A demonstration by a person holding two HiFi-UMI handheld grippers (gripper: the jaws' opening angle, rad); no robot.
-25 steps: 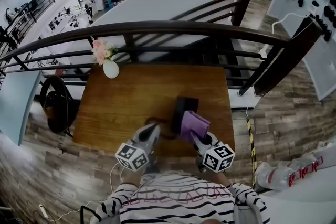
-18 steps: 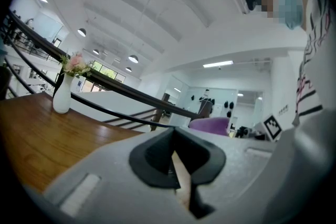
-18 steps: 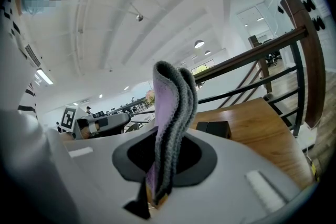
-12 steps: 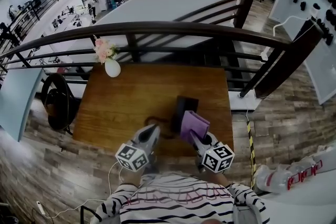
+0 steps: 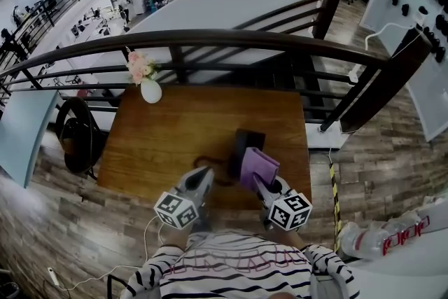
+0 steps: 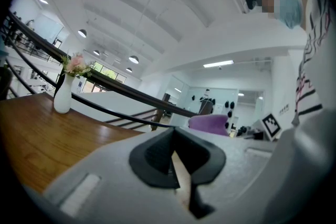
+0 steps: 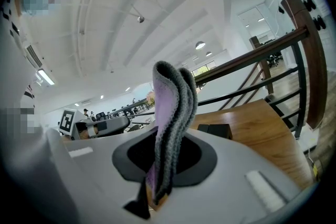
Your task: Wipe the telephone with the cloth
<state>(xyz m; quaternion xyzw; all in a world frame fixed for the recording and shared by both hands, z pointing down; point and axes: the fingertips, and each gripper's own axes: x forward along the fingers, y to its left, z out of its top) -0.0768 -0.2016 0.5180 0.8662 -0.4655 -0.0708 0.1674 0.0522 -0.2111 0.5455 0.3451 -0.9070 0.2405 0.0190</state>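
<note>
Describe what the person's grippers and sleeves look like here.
The left gripper and right gripper both have pale grey, tapering moulded bodies. Each carries a white cube printed with black square markers at its rear end. A black surround rims the jaw opening. The sleeves are white with dark stripes.

The cloth (image 5: 260,166) is soft purple with grey edging, the telephone (image 5: 246,142) plain black, the table (image 5: 175,129) warm brown wood grain. White vase (image 5: 150,92), pink flowers (image 5: 138,66), and a white shirt (image 5: 238,269) with dark stripes.
</note>
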